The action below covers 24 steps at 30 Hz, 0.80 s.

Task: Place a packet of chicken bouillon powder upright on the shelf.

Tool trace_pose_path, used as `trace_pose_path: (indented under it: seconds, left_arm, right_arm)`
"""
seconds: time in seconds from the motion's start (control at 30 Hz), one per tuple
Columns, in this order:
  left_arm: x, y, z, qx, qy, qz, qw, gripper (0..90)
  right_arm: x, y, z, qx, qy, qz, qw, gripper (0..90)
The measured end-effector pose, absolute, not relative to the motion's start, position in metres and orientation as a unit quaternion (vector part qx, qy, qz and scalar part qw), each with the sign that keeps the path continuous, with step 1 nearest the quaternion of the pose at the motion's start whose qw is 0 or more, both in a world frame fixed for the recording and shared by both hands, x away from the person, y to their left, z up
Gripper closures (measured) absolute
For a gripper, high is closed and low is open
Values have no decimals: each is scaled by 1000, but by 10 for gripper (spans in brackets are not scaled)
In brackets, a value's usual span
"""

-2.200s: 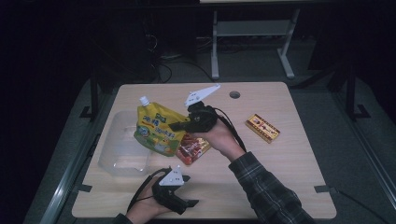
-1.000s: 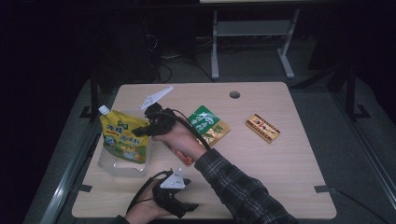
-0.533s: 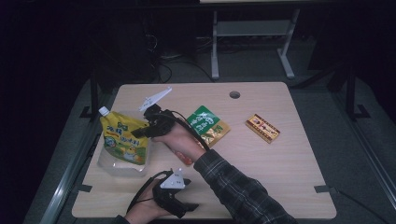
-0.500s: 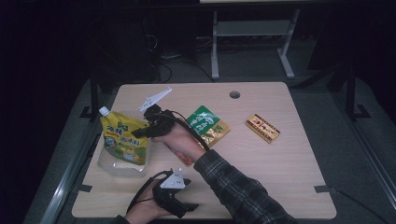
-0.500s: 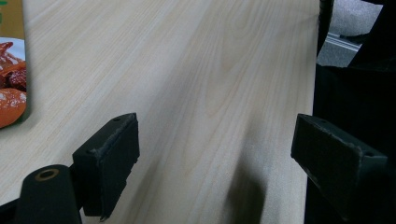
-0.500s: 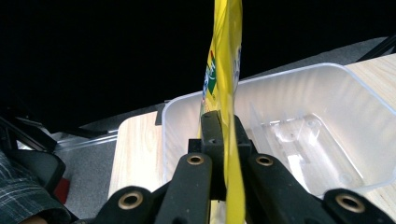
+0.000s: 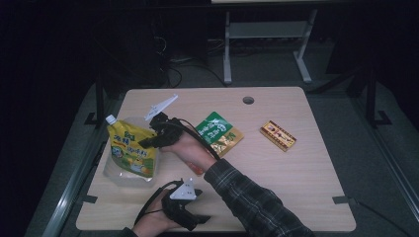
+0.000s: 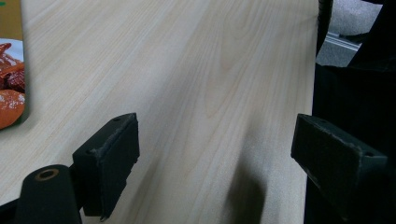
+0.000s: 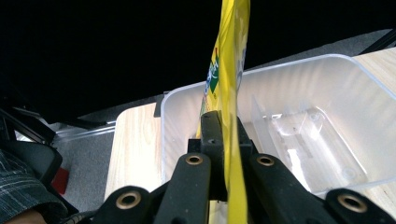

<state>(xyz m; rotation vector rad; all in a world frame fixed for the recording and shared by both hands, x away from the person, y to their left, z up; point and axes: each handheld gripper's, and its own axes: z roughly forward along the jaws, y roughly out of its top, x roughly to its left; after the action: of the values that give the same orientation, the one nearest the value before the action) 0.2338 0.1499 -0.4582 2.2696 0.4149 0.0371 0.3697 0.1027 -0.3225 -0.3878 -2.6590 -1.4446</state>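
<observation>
Right gripper (image 7: 148, 141) clamps yellow pouch (image 7: 129, 150) above clear bin (image 9: 303, 116) (pouch edge-on). Left gripper (image 8: 217, 158) gapes, empty, over table (image 8: 210, 70).

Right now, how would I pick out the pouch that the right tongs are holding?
Start at the clear plastic bin on the table's left edge. The yellow pouch with a white cap hangs over that bin, pinched by the right tongs. It is the one packet off the tabletop; the green packet and the brown box lie flat.
</observation>
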Motion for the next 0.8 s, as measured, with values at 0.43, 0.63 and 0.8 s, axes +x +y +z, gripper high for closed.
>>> trace_pose_path:
  seconds: [0.43,0.63,0.8]
  left_arm:
    - [235,150,-459,904,156,17,397,147]
    - [235,149,-459,904,156,17,397,147]
    - [234,149,-459,903,157,16,399,147]
  right_arm:
    - [370,105,-326,-122,-880,-457,39,882]
    - [369,107,-328,-119,-885,-447,47,869]
    - [368,109,-329,-108,-890,-439,51,876]
